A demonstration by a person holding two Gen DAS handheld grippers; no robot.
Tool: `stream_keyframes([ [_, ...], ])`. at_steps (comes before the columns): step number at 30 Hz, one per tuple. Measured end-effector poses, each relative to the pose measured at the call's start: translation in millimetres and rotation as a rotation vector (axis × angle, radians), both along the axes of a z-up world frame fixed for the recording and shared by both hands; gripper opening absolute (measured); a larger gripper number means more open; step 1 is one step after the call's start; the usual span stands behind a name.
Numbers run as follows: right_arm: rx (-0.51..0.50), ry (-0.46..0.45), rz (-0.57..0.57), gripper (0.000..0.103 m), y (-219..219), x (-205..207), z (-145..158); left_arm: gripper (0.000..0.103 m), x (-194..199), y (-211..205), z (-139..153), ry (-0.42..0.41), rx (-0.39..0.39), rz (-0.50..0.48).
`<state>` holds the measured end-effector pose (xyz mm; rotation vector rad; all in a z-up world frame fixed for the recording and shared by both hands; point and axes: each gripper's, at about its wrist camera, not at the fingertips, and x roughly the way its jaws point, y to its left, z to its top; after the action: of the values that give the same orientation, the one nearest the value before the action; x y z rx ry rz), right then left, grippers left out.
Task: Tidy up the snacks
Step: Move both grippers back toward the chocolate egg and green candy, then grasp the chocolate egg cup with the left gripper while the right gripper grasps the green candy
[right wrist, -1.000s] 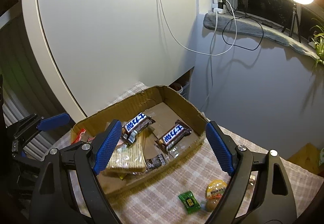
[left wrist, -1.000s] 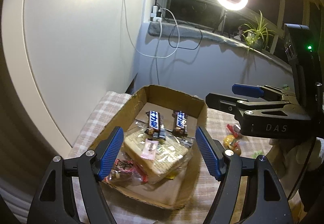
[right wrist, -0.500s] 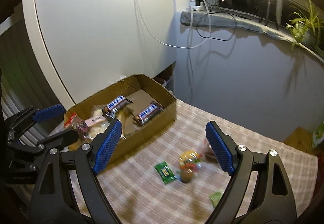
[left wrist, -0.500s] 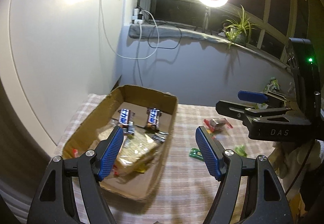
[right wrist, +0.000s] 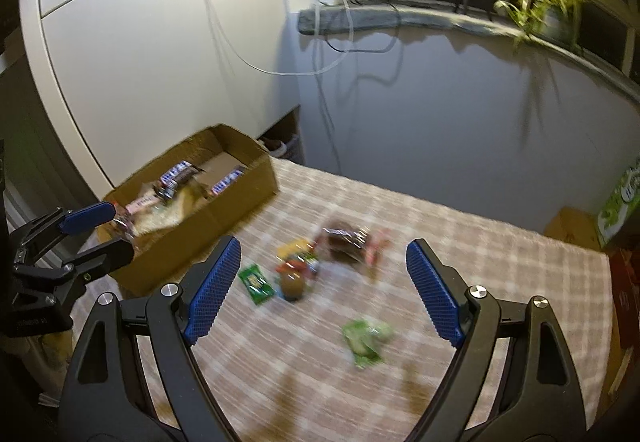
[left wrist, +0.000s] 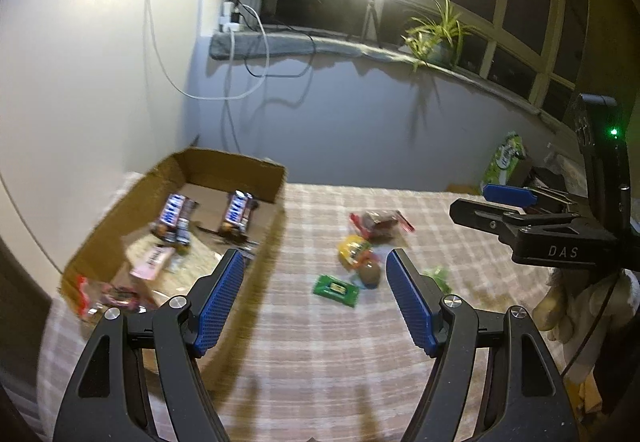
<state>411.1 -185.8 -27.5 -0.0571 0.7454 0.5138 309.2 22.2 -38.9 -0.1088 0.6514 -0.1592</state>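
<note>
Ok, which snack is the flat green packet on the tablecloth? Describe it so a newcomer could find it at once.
Start at the cardboard box on the left of the checked tablecloth. Several loose snacks lie on the cloth to its right, and the flat green packet is the one nearest the box. It is a dark green rectangle with a yellow label, unlike the crumpled pale green wrapper lying further right.

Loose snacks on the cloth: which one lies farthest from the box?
The crumpled light-green wrapper. It lies alone on the side away from the cardboard box; the flat dark-green packet lies nearest it.
</note>
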Motion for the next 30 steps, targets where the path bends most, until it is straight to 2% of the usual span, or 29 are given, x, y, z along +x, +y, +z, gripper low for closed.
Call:
stream_keyframes([
  [5, -0.010, 0.050, -0.026, 0.087, -25, 2, -20, 0.072, 7, -17, -13, 0.040, -0.017, -0.040],
  [12, -0.037, 0.125, -0.024, 0.087, -42, 1, -57, 0.056, 28, -35, -38, 0.122, -0.047, -0.087],
  [18, -0.053, 0.167, -0.014, 0.087, -43, 3, -85, 0.055, 47, -46, -60, 0.187, -0.062, -0.098],
  [24, -0.026, 0.191, -0.015, 0.087, -45, 10, -97, 0.048, 63, -53, -75, 0.227, -0.064, -0.100],
  [27, -0.018, 0.193, -0.010, 0.087, -45, 12, -98, 0.047, 68, -58, -77, 0.234, -0.053, -0.107],
  [30, -0.015, 0.201, 0.003, 0.080, -43, 14, -100, 0.047, 73, -62, -80, 0.243, -0.046, -0.110],
])
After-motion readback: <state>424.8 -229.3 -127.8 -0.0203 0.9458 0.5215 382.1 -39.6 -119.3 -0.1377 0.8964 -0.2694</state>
